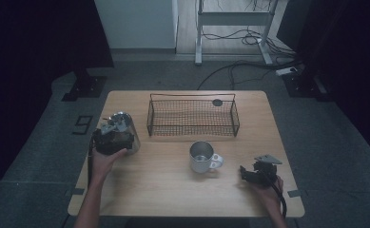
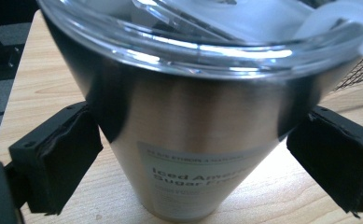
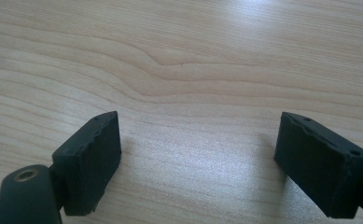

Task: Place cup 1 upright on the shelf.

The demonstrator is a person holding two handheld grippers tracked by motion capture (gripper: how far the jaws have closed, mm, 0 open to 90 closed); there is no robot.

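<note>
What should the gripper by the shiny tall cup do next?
Probably close the left gripper on the steel tumbler. Its jaws sit on either side of the tumbler, seemingly not yet squeezing it, and the tumbler stands upright on the table.

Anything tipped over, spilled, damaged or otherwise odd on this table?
Nothing stands out. The steel tumbler stands upright between the left tool's open jaws, lid on. The mug is upright, the wire basket sits square, and the table looks dry.
</note>
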